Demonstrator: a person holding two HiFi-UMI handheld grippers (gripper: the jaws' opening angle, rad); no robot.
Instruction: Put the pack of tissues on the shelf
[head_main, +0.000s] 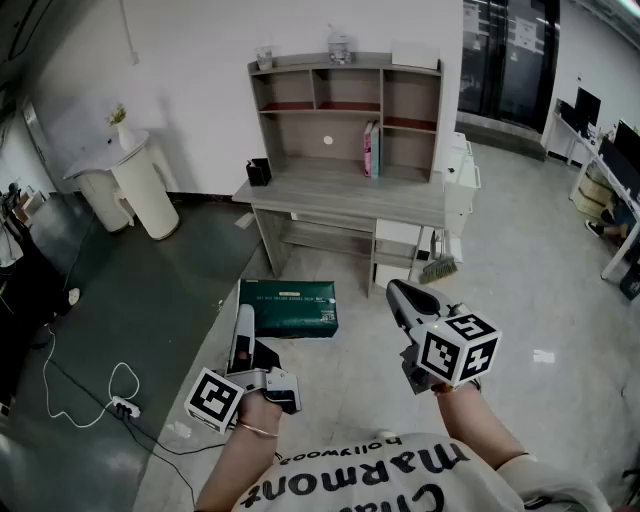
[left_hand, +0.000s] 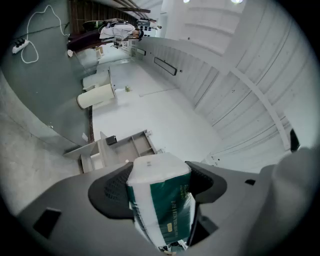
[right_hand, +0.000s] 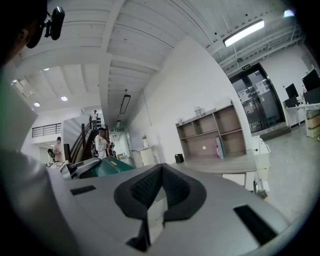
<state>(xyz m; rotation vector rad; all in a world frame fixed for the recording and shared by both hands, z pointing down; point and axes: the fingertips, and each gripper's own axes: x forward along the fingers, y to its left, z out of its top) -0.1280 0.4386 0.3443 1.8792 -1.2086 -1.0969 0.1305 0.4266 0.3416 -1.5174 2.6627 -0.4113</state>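
The pack of tissues (head_main: 288, 307), green with white ends, hangs above the floor in front of the desk. My left gripper (head_main: 247, 318) is shut on it at its left end. In the left gripper view the pack (left_hand: 162, 200) fills the gap of the left gripper (left_hand: 159, 172), with both dark pads pressed on its sides. My right gripper (head_main: 402, 295) is held to the right of the pack, shut and empty; the right gripper view shows its pads (right_hand: 161, 172) meeting. The wooden desk with its shelf unit (head_main: 345, 105) stands ahead against the white wall; the shelf unit (right_hand: 210, 132) also shows in the right gripper view.
Books (head_main: 370, 148) stand in one lower shelf compartment and a black box (head_main: 258, 172) sits on the desk top. A white pedestal table (head_main: 140, 190) stands at left and a white cabinet (head_main: 460, 180) at the desk's right. A cable with a power strip (head_main: 120, 405) lies on the floor. People (right_hand: 102, 142) stand by the stairs.
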